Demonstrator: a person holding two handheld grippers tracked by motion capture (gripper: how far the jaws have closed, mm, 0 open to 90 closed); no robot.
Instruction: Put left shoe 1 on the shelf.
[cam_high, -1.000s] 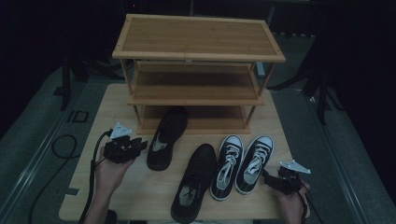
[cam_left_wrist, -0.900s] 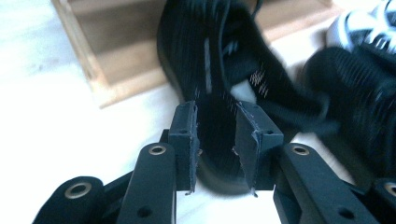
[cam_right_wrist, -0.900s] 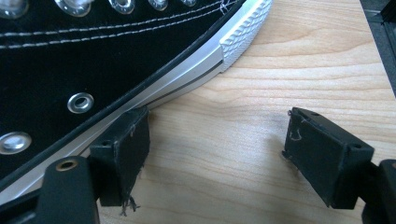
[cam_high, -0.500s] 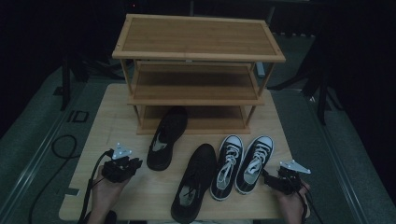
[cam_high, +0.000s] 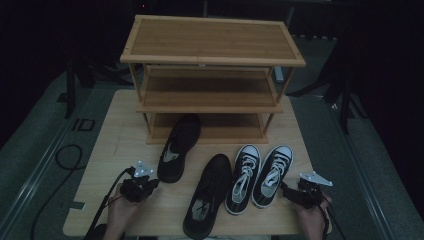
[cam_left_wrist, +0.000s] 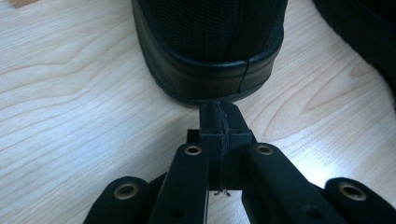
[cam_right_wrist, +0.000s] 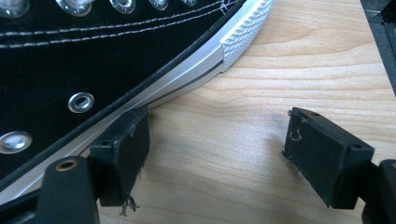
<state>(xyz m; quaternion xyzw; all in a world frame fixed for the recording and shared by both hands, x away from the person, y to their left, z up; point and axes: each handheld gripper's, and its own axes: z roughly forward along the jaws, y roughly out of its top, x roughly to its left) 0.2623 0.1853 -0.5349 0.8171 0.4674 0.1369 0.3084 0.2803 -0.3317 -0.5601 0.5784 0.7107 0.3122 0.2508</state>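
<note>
A pale wooden table in a dark room carries a bamboo shoe rack. In front of the rack, the left gripper has just been closing, pads together on nothing, seemingly touching the all-black shoe at its heel. The right gripper gapes wide beside a white-soled sneaker.

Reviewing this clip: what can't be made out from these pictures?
- Back of the three-tier bamboo shoe rack's lower shelves: high view, hidden by the shelves above.
- Black slip-on shoe nearest the left hand-held gripper: left gripper view, all but the heel cut off by the top edge.
- Black-and-white canvas lace-up sneaker beside the right hand-held gripper: right gripper view, cut off by the left and top edges.
- Room around the light wooden table: high view, too dark.
</note>
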